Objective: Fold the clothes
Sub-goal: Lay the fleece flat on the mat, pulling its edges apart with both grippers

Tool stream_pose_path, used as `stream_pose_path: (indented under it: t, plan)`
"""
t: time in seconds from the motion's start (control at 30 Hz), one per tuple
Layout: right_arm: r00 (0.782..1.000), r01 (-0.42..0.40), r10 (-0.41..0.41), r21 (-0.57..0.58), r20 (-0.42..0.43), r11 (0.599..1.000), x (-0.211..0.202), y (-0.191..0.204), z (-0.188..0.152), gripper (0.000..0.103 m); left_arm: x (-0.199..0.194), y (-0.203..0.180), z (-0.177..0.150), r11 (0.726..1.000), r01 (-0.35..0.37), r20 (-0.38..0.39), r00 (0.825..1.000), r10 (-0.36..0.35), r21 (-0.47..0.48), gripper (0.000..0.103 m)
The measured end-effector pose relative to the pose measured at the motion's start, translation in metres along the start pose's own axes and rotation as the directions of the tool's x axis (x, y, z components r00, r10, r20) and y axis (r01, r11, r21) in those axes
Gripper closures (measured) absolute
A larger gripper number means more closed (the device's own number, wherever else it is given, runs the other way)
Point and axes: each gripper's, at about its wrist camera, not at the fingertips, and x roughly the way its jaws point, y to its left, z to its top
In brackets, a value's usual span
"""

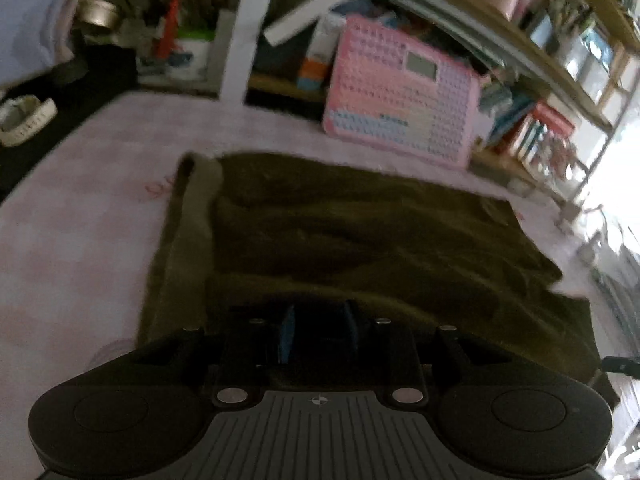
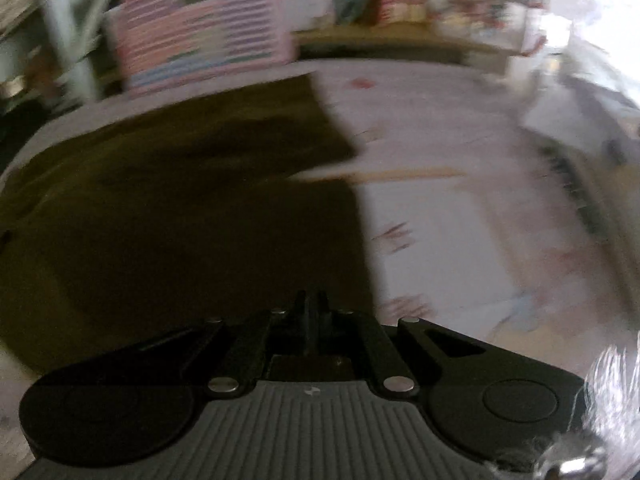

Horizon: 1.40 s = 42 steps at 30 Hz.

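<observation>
One pale bedspread (image 1: 80,240) (shelves (image 1: 560,80) behind)

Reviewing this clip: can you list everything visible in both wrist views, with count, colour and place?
Garment: one, dark olive, spread on the cloth-covered surface, a band along its left edge.
Surface cover: one, pale pink, under the garment.
Pink keyboard toy: one, pink with pastel keys, leaning behind the garment by the shelves.
Shelves: wooden, packed with books and boxes, at the back right.
Red bottle: one, far left among blurred clutter.
Metal bowl: one, grey, far left.
White watch-like strap: one, left edge; blurred.
Left gripper: black, fingers slightly apart, at the garment's near edge.
Right gripper: black, fingers together, at the garment's near right corner; grip unclear.
</observation>
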Motion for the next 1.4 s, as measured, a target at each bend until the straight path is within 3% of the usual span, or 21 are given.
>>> stream_pose_path:
  t: [0.03,0.13,0.3,0.63,0.87,0.97,1.03,1.4]
  plan:
    - [1.0,-0.016,0.016,-0.022,-0.015,1.0,0.001,0.009,-0.005,0.102,0.003,0.0,0.001,1.0,0.003,-0.004,1.0,-0.003,-0.002,0.077]
    - [0.998,0.038,-0.041,-0.073,-0.043,0.997,0.009,0.02,-0.014,0.102,0.012,-0.002,0.002,1.0,0.012,-0.016,1.0,-0.012,-0.007,0.079]
    - [0.989,0.137,-0.14,-0.075,-0.048,0.988,0.006,0.003,-0.01,0.102,0.027,-0.004,0.005,1.0,0.026,-0.035,0.999,-0.027,-0.016,0.079]
    - [0.967,0.253,-0.255,-0.069,-0.024,0.965,0.02,-0.012,0.013,0.103,0.052,-0.012,0.013,0.999,0.048,-0.061,0.997,-0.049,-0.009,0.076]
    - [0.967,0.254,-0.255,-0.047,-0.003,0.966,0.03,-0.021,0.02,0.102,0.037,-0.012,0.008,1.0,0.016,-0.051,0.999,-0.015,0.027,0.076]
    - [0.973,0.231,-0.231,0.002,0.011,0.973,0.022,-0.021,0.012,0.089,0.028,-0.003,0.003,1.0,0.016,-0.06,0.998,-0.015,0.024,0.076]
    - [0.974,0.224,-0.224,0.019,0.02,0.974,0.019,-0.02,0.007,0.087,0.026,0.006,-0.001,1.0,0.022,-0.063,0.998,-0.022,0.007,0.075]
    - [0.976,0.214,-0.215,0.037,0.034,0.976,0.018,-0.015,0.002,0.086,0.021,0.015,-0.004,0.999,0.03,-0.051,0.998,-0.032,-0.038,0.076]
